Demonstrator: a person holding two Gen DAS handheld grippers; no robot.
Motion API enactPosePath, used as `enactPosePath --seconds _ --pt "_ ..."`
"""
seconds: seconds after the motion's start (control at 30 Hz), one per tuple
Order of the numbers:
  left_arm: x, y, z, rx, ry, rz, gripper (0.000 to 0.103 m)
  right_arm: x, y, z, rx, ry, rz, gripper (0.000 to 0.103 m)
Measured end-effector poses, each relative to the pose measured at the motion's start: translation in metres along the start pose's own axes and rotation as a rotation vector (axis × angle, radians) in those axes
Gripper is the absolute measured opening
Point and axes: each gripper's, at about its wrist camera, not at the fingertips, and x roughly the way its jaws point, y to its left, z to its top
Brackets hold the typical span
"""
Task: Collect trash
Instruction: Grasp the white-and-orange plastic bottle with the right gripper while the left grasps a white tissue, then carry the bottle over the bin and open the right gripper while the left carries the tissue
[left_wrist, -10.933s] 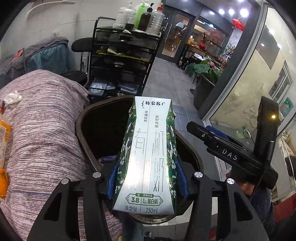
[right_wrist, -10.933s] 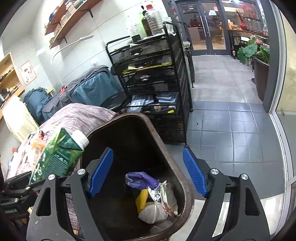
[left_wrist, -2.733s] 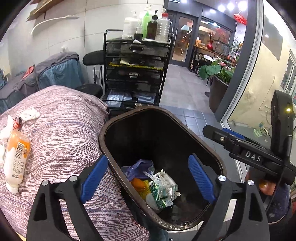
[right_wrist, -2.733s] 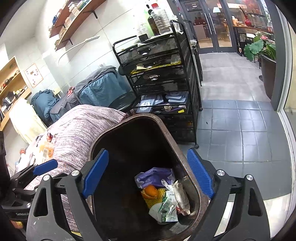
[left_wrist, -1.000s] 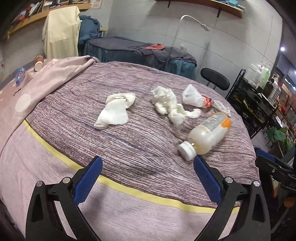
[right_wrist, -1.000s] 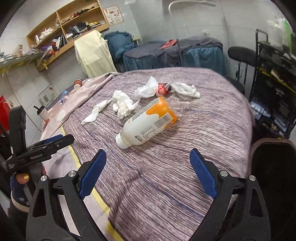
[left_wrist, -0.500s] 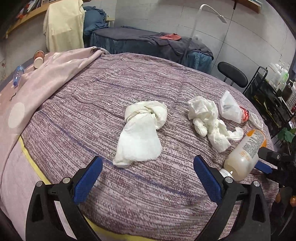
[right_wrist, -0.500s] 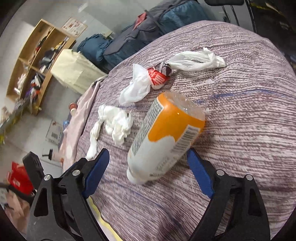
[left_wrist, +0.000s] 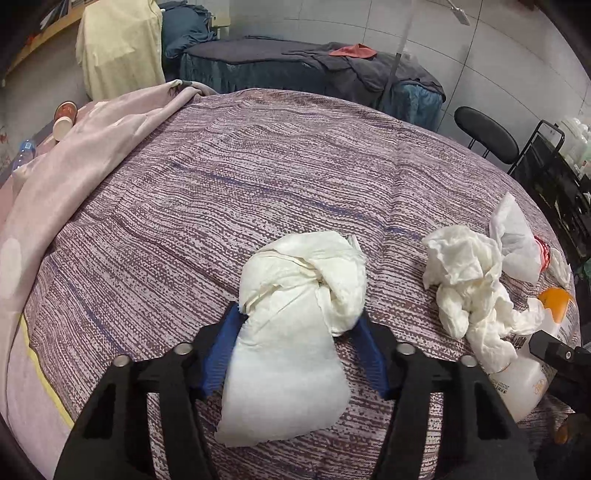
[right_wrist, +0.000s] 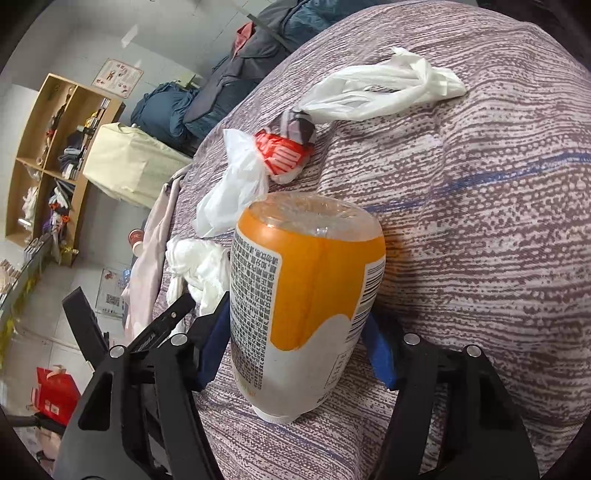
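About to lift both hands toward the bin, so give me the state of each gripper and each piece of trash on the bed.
Left gripper: closed around the white wad.
White wad: lying on the bedspread, knotted.
Right gripper: closed around the bottle.
Bottle: on its side, cap toward the camera.
Crumpled tissue: loose, untouched.
Plastic bag: twisted, lying flat.
Red wrapper: crumpled, loose.

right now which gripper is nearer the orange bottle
Right. The right gripper has its blue pads against both sides of the orange bottle; the left gripper is off beside it, around the white wad.
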Motion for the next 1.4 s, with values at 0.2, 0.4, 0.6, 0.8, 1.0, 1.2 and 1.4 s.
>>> enactPosePath --seconds 0.2,0.4,0.6,0.8,1.0,1.2,1.4 --pt "-0.023 0.000 -0.013 -0.009 -0.053 -0.016 0.015 -0.025 0.007 -0.007 -0.053 -0.035 0.062 0.062" --pt "-0.056 -0.005 -0.033 -0.027 -0.121 -0.052 0.015 -0.058 0.015 -0.020 -0.139 -0.071 0.087 0.062" --pt "-0.094 -0.023 -0.059 -0.018 -0.194 -0.091 0.015 -0.095 0.011 -0.036 -0.201 -0.098 0.105 0.062" --pt "-0.122 -0.044 -0.081 -0.013 -0.240 -0.152 0.015 -0.135 -0.002 -0.050 -0.247 -0.143 0.105 0.062" --pt "-0.138 -0.070 -0.097 0.023 -0.260 -0.203 0.015 -0.184 -0.020 -0.059 -0.277 -0.227 0.081 0.062" --pt "-0.146 -0.098 -0.110 0.069 -0.266 -0.244 0.015 -0.223 -0.045 -0.066 -0.267 -0.293 0.047 0.062" --pt "-0.150 -0.125 -0.119 0.094 -0.262 -0.296 0.015 -0.251 -0.071 -0.070 -0.257 -0.337 0.010 0.062"
